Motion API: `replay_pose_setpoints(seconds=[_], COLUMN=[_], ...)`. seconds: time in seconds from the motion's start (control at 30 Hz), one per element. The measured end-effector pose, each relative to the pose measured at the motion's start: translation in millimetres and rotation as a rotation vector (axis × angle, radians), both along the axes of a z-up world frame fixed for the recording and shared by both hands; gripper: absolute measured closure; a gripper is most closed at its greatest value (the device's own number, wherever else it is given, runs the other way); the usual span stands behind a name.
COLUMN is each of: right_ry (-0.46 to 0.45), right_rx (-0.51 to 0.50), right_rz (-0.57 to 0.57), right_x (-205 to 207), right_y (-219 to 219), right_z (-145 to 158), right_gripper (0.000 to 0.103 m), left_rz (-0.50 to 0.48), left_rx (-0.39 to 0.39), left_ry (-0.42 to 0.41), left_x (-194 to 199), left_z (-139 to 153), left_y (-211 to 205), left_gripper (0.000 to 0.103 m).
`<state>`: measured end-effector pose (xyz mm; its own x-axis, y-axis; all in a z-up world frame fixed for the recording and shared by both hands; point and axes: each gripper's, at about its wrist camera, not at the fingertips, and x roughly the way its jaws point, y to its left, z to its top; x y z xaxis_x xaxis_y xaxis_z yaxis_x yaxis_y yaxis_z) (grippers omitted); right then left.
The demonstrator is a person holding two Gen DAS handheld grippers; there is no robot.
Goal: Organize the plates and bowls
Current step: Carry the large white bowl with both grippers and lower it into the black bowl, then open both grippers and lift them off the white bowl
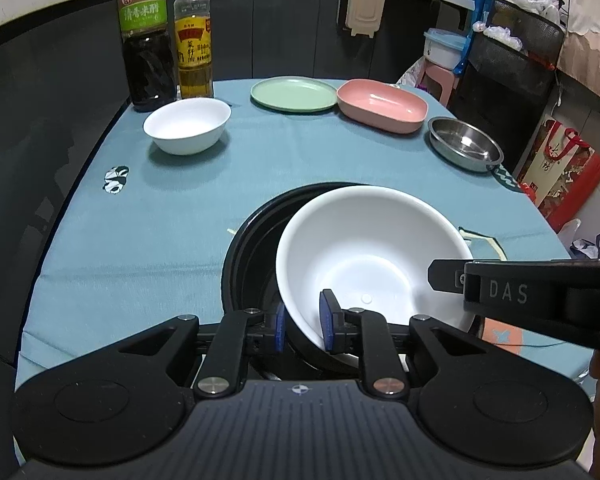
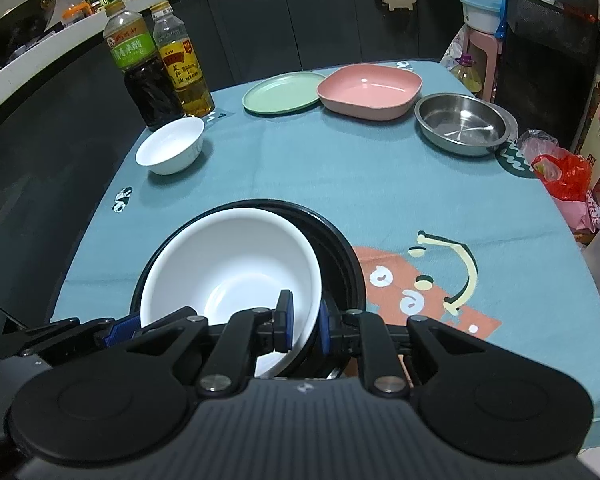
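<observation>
grip: left gripper (image 1: 303, 322) and right gripper (image 2: 304, 326) both clamp white bowl (image 1: 364, 256) rim, 7 and 5 o'clock | where: tilted in black dish (image 1: 252, 248) | risk: one lets go first, bowl tips and clunks or skids on cloth (image 1: 140, 240)

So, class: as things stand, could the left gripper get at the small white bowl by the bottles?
Probably not yet: the left gripper straddles the big white bowl's rim. Once free, bare tablecloth leads to the small white bowl.
</observation>
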<state>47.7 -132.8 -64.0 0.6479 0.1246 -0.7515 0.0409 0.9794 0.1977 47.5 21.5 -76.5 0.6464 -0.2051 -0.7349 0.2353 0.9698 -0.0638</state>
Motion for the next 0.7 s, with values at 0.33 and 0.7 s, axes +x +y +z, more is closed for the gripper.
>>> replay_pose_setpoints(seconds=[0.33,0.7], right_ry=[0.016,0.013], right_rx=[0.005,0.010], right_rz=[0.002,-0.011], right_x=[4.4,4.9], right_y=[-0.2,-3.3], right_z=[-7.3,-8.0], right_gripper=[0.091,0.091], left_rz=[0.004,0.017], left_rx=[0.015,0.038], left_ry=[0.026,0.005], left_x=[3.4,2.5], left_z=[-5.0,-2.9], left_y=[-0.5,0.6], left_gripper=[0.086,0.086])
